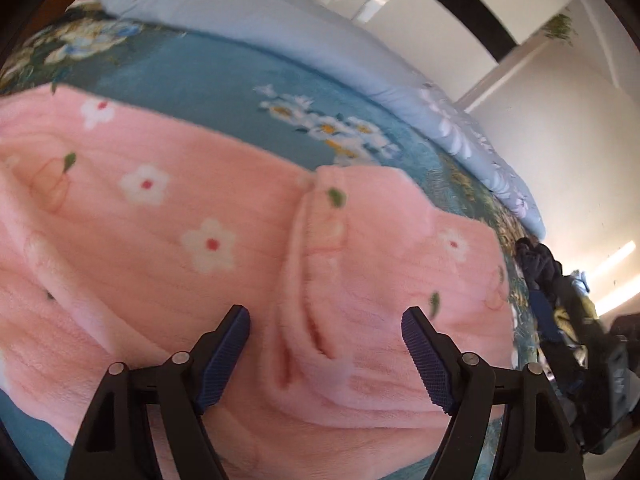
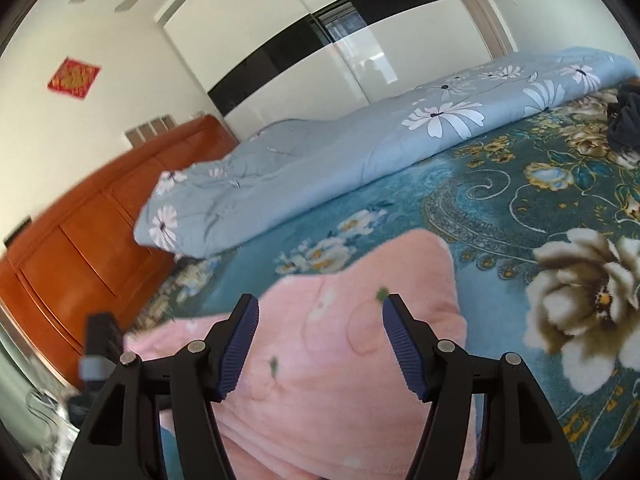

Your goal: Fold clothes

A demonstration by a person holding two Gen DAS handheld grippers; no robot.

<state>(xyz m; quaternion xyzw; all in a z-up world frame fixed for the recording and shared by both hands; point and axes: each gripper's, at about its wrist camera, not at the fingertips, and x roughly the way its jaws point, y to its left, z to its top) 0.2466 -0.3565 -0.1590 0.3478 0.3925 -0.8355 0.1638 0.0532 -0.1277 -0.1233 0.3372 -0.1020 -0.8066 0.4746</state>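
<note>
Left wrist view
Garment: we see the pink fleece garment (image 1: 224, 240), printed with white flowers, lying spread on the bed (image 1: 208, 76).
Handling: we judge it soft, light and thick; it should drape and slump, not hold a crease sharply, and the pile should give the pads good bite.
Left claw: the left claw (image 1: 326, 354) stands wide over the garment, nothing pressed between its pads.
Where to hold: we would pinch the raised fold ridge (image 1: 316, 240) that runs through the garment just ahead of the claw, taking both layers near an outer edge.
Edges: beyond the garment's far edge lies bare bed, then the rolled blue quilt (image 1: 360, 60); a dark pile (image 1: 540, 264) sits off the garment's right end.

Right wrist view
Garment: the garment (image 2: 320, 360) lies under and ahead of the claw, its far corner rounded.
Right claw: the right claw (image 2: 318, 346) is wide, gripping nothing.
Open room: right of the garment the bed is free; the quilt (image 2: 360, 140) lies well beyond it, the wooden headboard (image 2: 100, 220) to its left.
</note>
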